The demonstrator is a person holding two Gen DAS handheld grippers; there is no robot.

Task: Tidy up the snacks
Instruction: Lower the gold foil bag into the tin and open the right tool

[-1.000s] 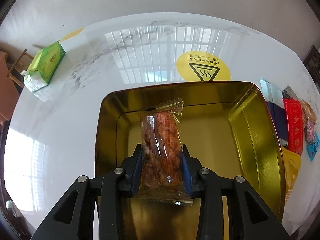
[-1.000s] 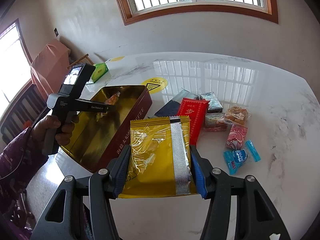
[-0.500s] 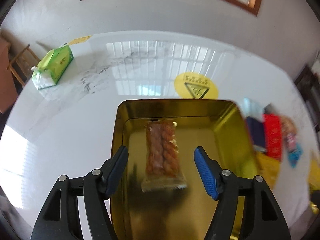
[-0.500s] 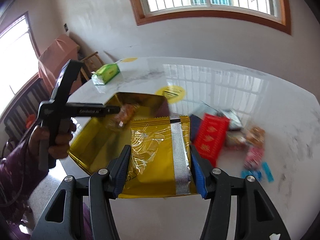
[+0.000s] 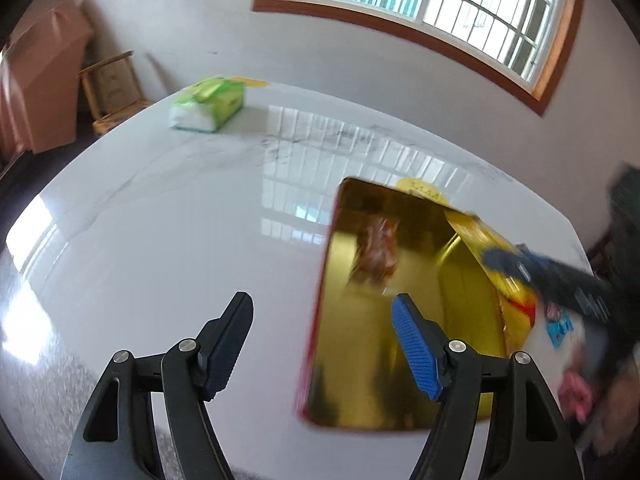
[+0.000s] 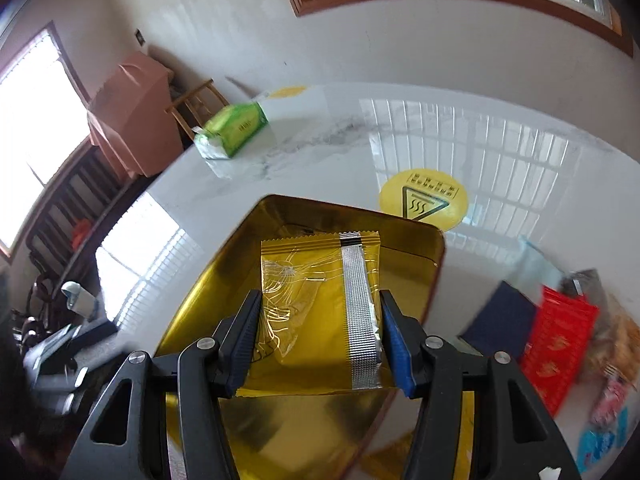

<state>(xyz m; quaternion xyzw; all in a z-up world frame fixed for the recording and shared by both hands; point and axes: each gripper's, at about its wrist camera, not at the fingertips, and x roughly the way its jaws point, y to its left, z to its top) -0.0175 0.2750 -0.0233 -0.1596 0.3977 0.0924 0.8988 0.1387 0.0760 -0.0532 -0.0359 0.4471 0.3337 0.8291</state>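
Observation:
A gold tin (image 5: 420,340) with a red outside stands on the white marble table (image 5: 180,220). A clear pack of twisted fried snacks (image 5: 376,252) lies inside it. My left gripper (image 5: 322,300) hovers over the tin's left edge. Its jaws are opening and nothing is between them. My right gripper (image 6: 320,296) is shut on a yellow foil packet (image 6: 312,308) with a silver strip, held above the tin (image 6: 224,292). In the left wrist view that yellow packet (image 5: 480,236) comes in blurred from the right over the tin.
A green tissue pack (image 6: 236,128) lies at the far left of the table, beside a wooden chair (image 5: 112,92). A yellow warning sticker (image 6: 424,200) sits behind the tin. A dark blue packet (image 6: 500,320), a red packet (image 6: 560,340) and several small snacks lie to the right.
My left gripper let go of the twisted snack pack, which now lies in the tin, then opened and drew back to the left. My right gripper carried the yellow packet over the tin.

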